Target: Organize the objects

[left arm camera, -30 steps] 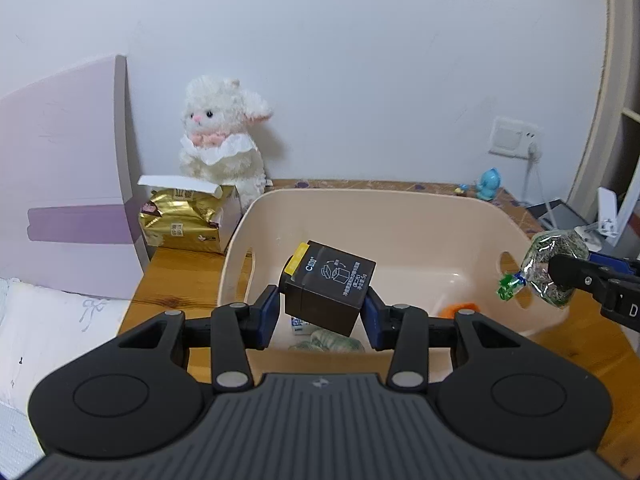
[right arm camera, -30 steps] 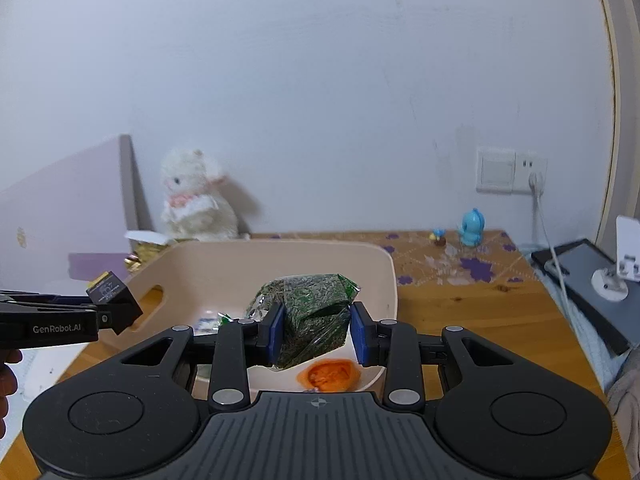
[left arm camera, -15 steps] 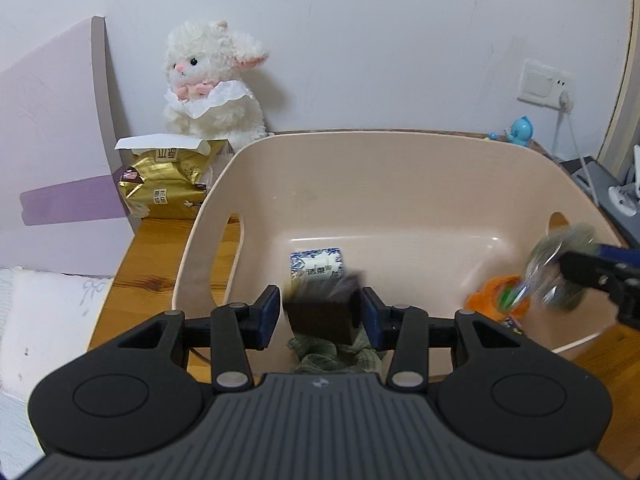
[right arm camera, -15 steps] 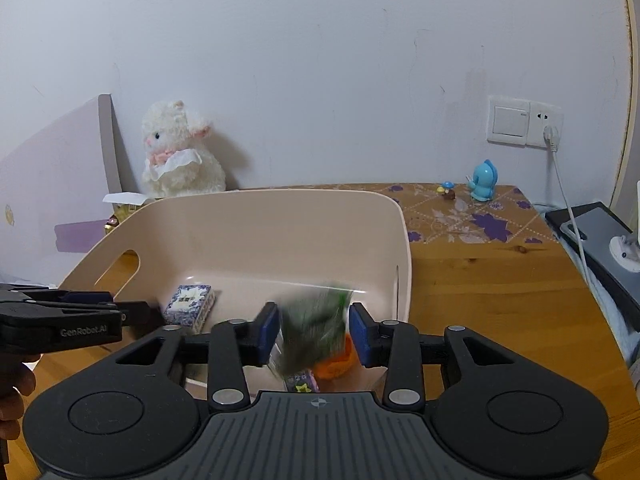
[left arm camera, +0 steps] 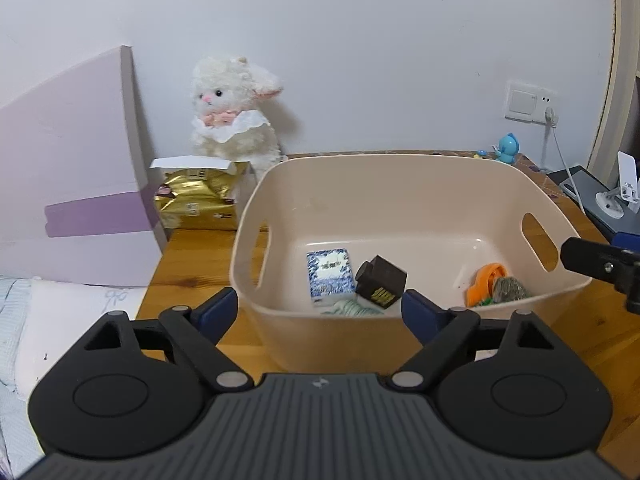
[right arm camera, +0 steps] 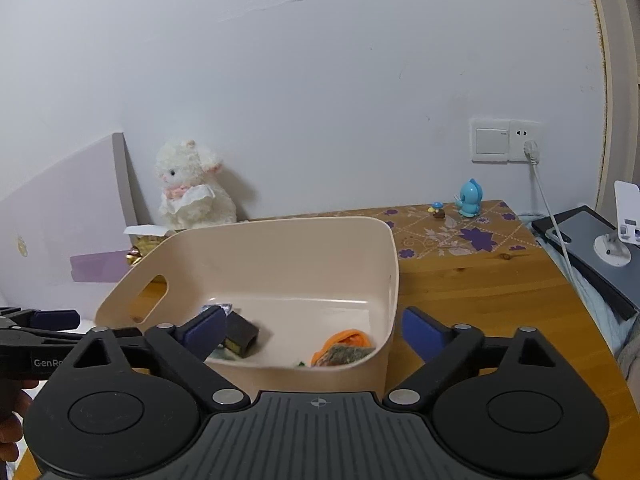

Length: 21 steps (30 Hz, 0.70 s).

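Stood on a wooden tabletop (left arm camera: 192, 276): a beige plastic tub with cut-out handles (left arm camera: 400, 184), open at the top. Lay on its floor, toward the left: a flat blue-and-white patterned packet (left arm camera: 330, 276), and just beside it, touching at the right edge, a dark brown cube-shaped box with gold print (left arm camera: 381, 282), tipped on one side. Showed partly under both, at the near wall: a pale green striped wrapper (left arm camera: 349, 309). Rested in the right corner of the tub: an orange plastic piece (left arm camera: 485, 282) with a crumpled green-and-silver foil packet (left arm camera: 510, 290) leaning against it. Hung just outside the near wall, fingers spread wide with nothing between them: the left gripper (left arm camera: 320, 311). Hovered likewise over the near right corner, blue pads far apart and empty: the right gripper (right arm camera: 313, 331). Sat behind the tub against the white wall: a white plush lamb (left arm camera: 234, 118), next to a gold foil bag in an open white carton (left arm camera: 196, 196). Stood farther back on the right: a small blue figurine (right arm camera: 469, 197).
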Each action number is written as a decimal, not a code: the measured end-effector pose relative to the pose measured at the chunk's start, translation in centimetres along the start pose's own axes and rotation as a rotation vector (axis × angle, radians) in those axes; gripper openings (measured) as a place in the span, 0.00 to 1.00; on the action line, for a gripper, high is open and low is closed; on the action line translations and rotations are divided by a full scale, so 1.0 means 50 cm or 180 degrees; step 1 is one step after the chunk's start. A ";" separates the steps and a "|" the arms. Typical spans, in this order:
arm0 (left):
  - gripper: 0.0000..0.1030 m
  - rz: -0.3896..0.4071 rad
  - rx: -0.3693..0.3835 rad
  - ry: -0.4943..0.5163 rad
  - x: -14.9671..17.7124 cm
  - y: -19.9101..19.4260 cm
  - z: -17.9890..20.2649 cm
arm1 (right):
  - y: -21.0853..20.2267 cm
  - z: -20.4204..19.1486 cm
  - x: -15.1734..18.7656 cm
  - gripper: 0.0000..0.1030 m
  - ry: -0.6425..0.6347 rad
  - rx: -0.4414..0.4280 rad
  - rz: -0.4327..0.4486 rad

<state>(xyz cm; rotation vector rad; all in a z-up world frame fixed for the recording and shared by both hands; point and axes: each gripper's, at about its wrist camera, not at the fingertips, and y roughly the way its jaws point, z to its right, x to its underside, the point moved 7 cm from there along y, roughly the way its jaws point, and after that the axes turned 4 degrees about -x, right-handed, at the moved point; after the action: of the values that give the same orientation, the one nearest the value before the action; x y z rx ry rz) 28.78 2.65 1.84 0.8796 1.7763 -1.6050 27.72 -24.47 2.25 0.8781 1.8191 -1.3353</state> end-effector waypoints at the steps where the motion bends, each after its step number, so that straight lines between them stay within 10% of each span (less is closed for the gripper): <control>1: 0.87 -0.0002 0.0003 -0.0014 0.004 -0.007 -0.003 | -0.006 -0.003 0.003 0.95 0.0003 -0.0002 -0.0003; 21: 0.90 -0.0345 -0.0064 0.0019 0.154 -0.008 -0.014 | -0.016 -0.012 0.161 1.00 -0.0167 0.0103 -0.0564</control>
<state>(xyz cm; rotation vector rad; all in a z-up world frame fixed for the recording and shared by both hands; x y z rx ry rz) 23.75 4.03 -3.90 0.7915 1.8696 -1.6504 22.75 -23.18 -4.05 0.7047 1.8741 -1.4869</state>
